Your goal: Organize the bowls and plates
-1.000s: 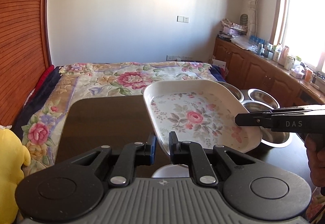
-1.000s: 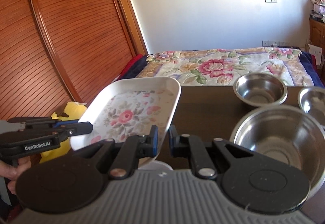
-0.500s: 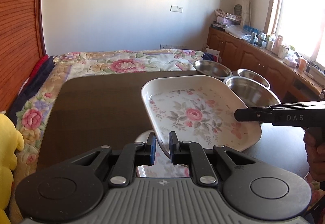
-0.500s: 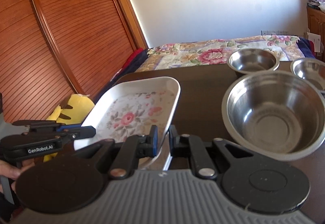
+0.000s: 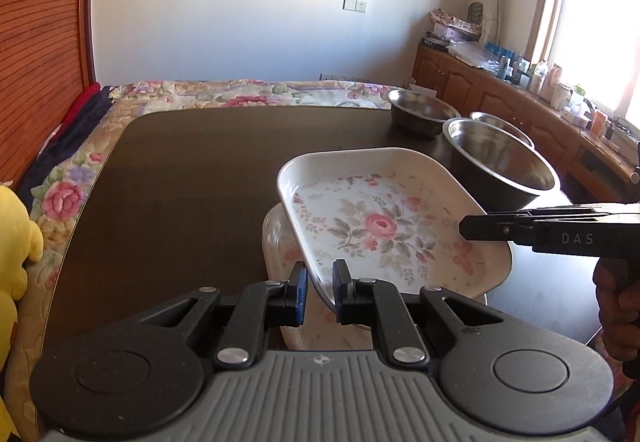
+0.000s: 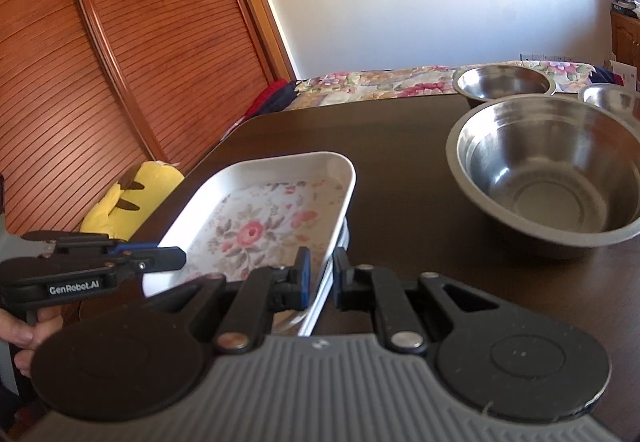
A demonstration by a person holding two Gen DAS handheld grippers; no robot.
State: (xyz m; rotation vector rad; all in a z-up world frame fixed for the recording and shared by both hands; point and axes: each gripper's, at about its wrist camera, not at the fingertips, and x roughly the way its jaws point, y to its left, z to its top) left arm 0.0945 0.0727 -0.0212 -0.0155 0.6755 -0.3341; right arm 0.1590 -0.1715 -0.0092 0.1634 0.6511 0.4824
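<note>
Left gripper (image 5: 320,292): nearly closed, its two fingers pinching the near edge of the floral plate (image 5: 384,230) between the pads.
Right gripper (image 6: 320,282): also closed down on the same plate (image 6: 264,217), clamped on its opposite rim; in the left wrist view it reaches in from the right side, held by a hand (image 5: 618,306).
Floral plate: white, rectangular with rounded corners, pink rose print; held by both grippers, slightly tilted, just above a second plate (image 5: 280,242) of the same pattern that lies on the table.
Whether the two plates touch: cannot tell.
Table (image 5: 180,181): dark brown, glossy top.
Large steel bowl (image 6: 548,177): on the table just right of the plates, upright.
Far steel bowl (image 6: 504,83): near the table's back edge, behind the large one.
Third steel bowl (image 6: 612,101): to the right, partly cut off by the frame edge.
Yellow plush toy (image 6: 132,197): beside the table on the left.
Floral bedspread (image 5: 240,93): beyond the table.
</note>
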